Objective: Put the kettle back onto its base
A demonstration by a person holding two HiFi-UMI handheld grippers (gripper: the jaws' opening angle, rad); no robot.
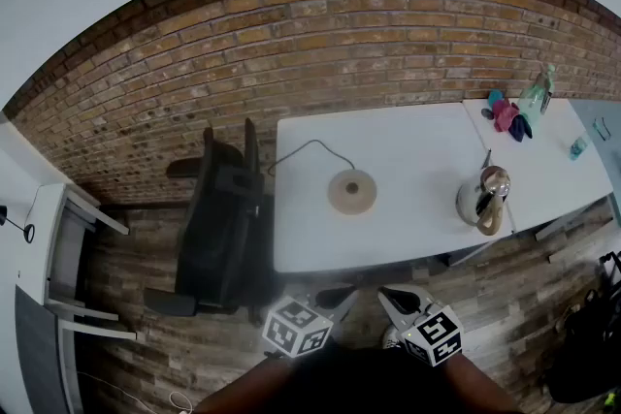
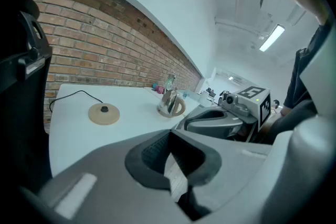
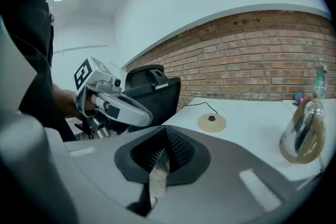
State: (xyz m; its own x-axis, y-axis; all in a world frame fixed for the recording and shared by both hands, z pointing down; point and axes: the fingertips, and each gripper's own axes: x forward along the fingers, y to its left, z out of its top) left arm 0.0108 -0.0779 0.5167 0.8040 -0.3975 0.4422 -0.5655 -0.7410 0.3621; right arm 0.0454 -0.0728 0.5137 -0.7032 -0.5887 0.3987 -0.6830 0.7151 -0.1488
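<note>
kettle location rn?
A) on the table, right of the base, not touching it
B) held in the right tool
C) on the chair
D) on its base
A: in the head view the kettle stands on the white table, to the right of the round base, with bare tabletop between the two.

We see bright, even light from a ceiling strip lamp (image 2: 271,38). The kettle (image 1: 482,196) glints, edges bend fisheye-style, and the nearest foreground blurs.
</note>
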